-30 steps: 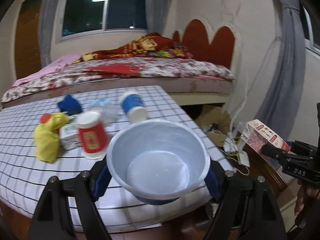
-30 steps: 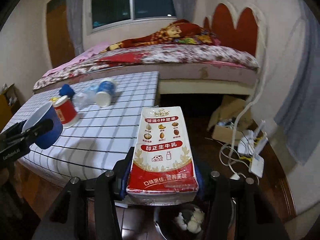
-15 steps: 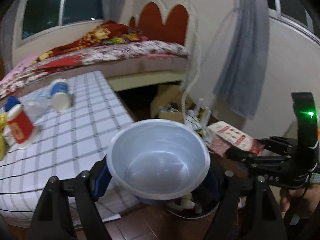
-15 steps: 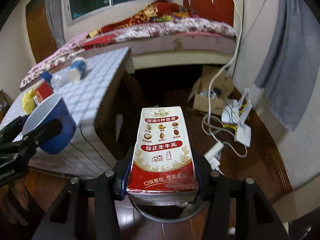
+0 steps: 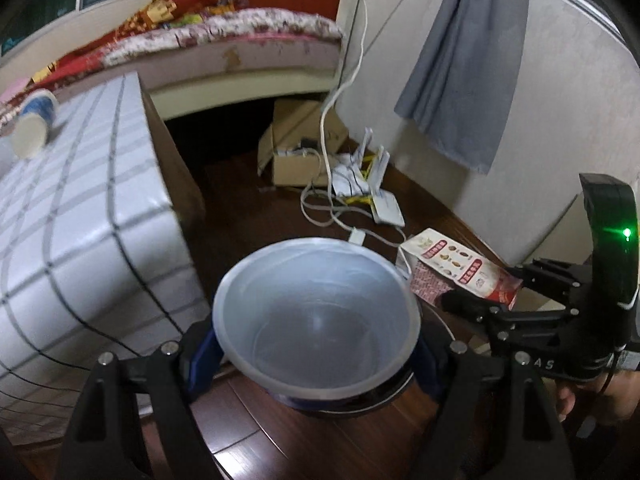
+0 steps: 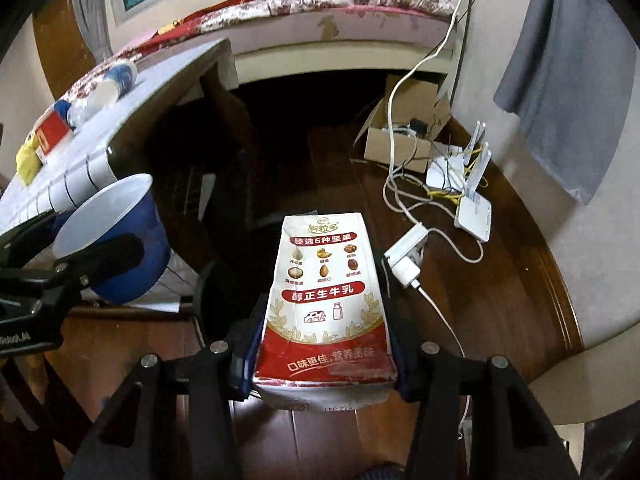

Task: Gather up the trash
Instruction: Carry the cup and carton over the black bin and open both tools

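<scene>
Carton [image 6: 326, 304] above dark wooden floor [image 6: 500, 288].

The left gripper [image 5: 316, 356] clasps a blue cup [image 5: 314, 320] above the dark wooden floor [image 5: 280, 432].

the cup [image 5: 316, 320] is held between the jaws of the left gripper [image 5: 316, 354], above the floor [image 5: 256, 440] and just right of the table [image 5: 80, 216] edge. the carton [image 6: 326, 300] is clamped in the right gripper [image 6: 324, 360], to the right of the cup. a bin rim [image 5: 384, 398] is seen under the cup. a box [image 6: 404, 140], cables [image 6: 404, 200] and routers [image 6: 472, 200] are placed on the floor beyond, before the bed [image 6: 340, 20]. cups [image 6: 116, 80] are laid on the table.
</scene>
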Tool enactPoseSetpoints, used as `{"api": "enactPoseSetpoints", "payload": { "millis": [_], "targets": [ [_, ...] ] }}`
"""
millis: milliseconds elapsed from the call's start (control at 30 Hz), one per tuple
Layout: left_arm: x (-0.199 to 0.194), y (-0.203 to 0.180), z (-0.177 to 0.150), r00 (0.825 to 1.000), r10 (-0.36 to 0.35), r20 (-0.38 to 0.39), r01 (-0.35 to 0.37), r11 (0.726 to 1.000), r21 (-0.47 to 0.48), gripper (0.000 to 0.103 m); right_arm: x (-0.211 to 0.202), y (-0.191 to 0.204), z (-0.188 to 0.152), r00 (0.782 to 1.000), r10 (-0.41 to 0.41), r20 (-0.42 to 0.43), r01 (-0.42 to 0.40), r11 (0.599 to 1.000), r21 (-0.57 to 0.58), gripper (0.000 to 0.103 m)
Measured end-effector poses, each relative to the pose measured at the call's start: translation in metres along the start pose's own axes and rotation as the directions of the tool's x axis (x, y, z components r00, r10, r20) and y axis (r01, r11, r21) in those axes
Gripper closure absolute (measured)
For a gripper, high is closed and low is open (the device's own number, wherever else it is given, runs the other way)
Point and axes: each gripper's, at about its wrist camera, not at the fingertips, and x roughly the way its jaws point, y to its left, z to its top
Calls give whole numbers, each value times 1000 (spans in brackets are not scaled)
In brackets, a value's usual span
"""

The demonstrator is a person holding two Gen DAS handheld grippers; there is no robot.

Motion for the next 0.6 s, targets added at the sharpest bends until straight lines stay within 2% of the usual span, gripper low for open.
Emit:
{"api": "enactPoseSetpoints", "payload": {
  "millis": [200,233,267,300,333,600],
  "targets": [
    [27,-2,-2,997,-44,-64,42,999,-33,22,28,3,0,1000,13,-16,-14,998,-53,50],
    [31,0,-2,996,-51,-69,48,998,-48,15,32,4,1,1000,1,-5,-1,998,-64,47],
    [34,1,-3,996,-55,-74,51,997,-64,0,37,4,0,999,-37,-6,36,997,-75,23],
    [37,3,-3,996,-45,-75,40,996,-74,1,42,3,-1,997,-70,-11,69,994,-82,11],
    [38,4,-3,997,-30,-78,24,997,-77,1,46,3,-3,995,-97,-16,96,992,-88,3],
    [32,15,-17,997,18,-74,-24,997,-79,1,47,-5,-13,986,-154,-62,149,986,-77,1]
  ]
}}
